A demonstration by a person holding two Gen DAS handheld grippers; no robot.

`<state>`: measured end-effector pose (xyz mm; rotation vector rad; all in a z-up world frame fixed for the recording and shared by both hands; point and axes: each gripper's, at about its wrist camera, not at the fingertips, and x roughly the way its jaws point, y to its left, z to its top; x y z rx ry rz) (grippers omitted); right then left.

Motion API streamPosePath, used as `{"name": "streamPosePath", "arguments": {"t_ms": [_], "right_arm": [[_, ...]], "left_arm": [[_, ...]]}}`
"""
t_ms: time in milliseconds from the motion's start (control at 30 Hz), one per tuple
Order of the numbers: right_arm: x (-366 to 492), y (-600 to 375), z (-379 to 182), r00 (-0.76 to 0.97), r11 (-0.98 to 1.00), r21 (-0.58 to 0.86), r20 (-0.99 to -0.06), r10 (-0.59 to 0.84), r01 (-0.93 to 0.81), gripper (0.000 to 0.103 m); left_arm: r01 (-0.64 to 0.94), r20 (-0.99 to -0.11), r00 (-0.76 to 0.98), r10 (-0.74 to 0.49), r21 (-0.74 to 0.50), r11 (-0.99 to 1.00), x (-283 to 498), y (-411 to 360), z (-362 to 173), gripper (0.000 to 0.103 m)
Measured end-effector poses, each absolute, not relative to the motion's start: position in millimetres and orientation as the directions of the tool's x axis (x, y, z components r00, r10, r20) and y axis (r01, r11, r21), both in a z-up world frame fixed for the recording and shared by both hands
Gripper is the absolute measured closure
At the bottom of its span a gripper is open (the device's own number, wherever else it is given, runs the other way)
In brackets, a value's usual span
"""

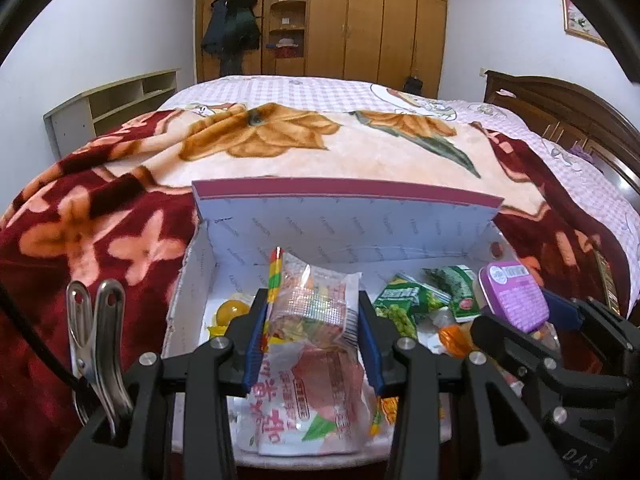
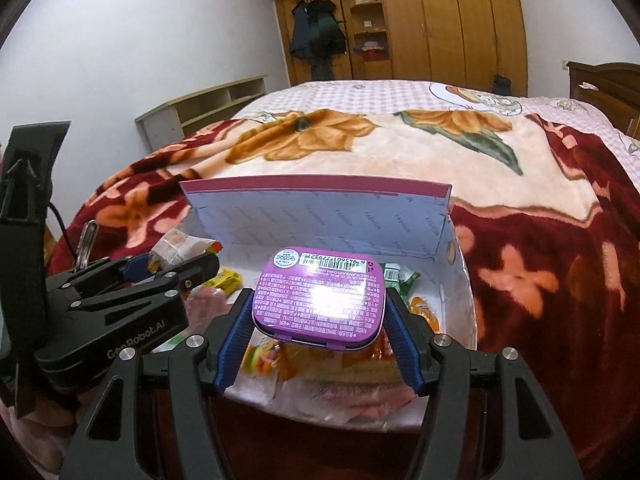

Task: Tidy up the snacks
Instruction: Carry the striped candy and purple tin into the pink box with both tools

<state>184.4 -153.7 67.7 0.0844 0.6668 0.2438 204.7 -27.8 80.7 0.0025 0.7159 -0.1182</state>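
Note:
An open white box point(image 1: 192, 264) point(image 2: 460, 280) with a maroon-edged lid lies on the bed, and both grippers hover over it. My left gripper point(image 1: 312, 312) is shut on a clear snack packet point(image 1: 316, 304) with colourful contents, held above a larger pink-and-white packet point(image 1: 304, 408). My right gripper point(image 2: 320, 316) is shut on a purple tin point(image 2: 320, 296) with its label and barcode facing up; the same purple tin point(image 1: 514, 296) appears at the right of the left wrist view. Green packets point(image 1: 412, 300), an orange sweet point(image 1: 454, 336) and a yellow jelly cup point(image 1: 230, 312) lie in the box.
A floral red, peach and orange blanket point(image 1: 100, 220) point(image 2: 540, 240) covers the bed around the box. A wooden wardrobe point(image 1: 360, 20) and a low shelf unit point(image 1: 112, 104) stand against the far walls. A wooden headboard point(image 1: 568, 112) rises at the right. A metal clip point(image 1: 96, 328) hangs beside my left gripper.

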Motion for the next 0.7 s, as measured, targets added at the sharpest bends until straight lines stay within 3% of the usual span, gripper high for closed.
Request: {"name": "streamPosePath", "arguments": {"t_ms": [467, 700], "right_arm": [[216.8, -161.9, 45.9, 0.731, 0.978, 0.154, -0.65, 0.209, -0.142, 0.039], [219.0, -162.7, 43.5, 0.733, 0.978, 0.156, -0.649, 0.205, -0.135, 0.039]], "left_arm": [[0.088, -0.69, 0.72, -0.065, -0.001, 0.996, 230.7, -31.9, 59.1, 0.058], [0.089, -0.702, 0.71, -0.059, 0.007, 0.996, 232.2, -34.2, 55.4, 0.043]]}}
